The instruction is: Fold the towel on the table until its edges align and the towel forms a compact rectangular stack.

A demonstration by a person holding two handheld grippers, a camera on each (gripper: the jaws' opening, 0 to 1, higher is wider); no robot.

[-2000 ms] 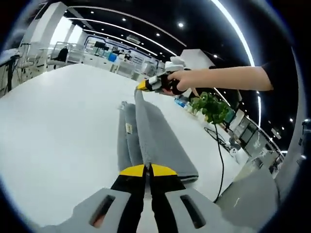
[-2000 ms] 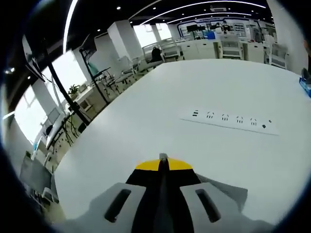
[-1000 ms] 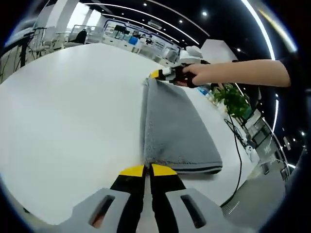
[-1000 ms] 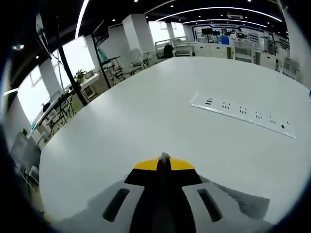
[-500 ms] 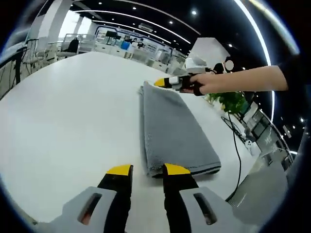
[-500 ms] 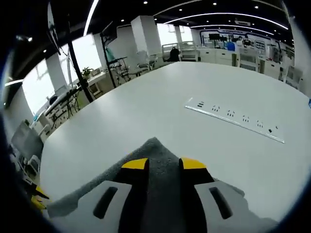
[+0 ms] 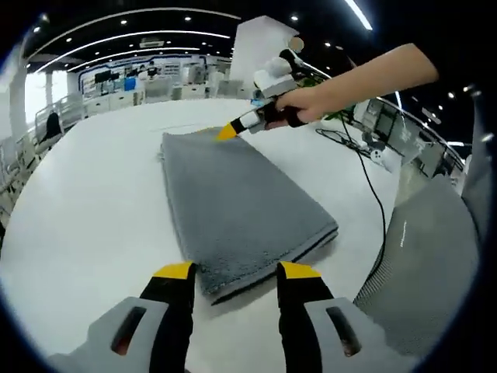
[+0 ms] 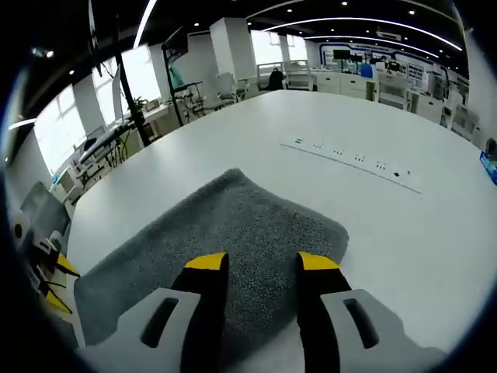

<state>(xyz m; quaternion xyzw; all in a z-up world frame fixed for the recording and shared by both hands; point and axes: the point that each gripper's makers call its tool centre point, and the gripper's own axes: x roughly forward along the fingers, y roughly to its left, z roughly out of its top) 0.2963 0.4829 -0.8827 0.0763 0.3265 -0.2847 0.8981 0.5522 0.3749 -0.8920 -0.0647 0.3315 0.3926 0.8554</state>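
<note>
The left gripper has its two yellow-tipped jaws wide apart, and they hold nothing. They sit just above the near end of the towel. The right gripper is wide open too, with nothing between its jaws, and it hangs over the other end of the towel. In the left gripper view, a hand holds the right gripper over the far end, and its yellow tip points down toward the cloth (I cannot tell if it touches).

The towel is grey and fluffy. It is folded into a long flat stack and lies on the big white table. A white power strip lies farther off on the table. A black cable runs over the table's edge. Around it is a big bright office with desks, chairs and ceiling lights.
</note>
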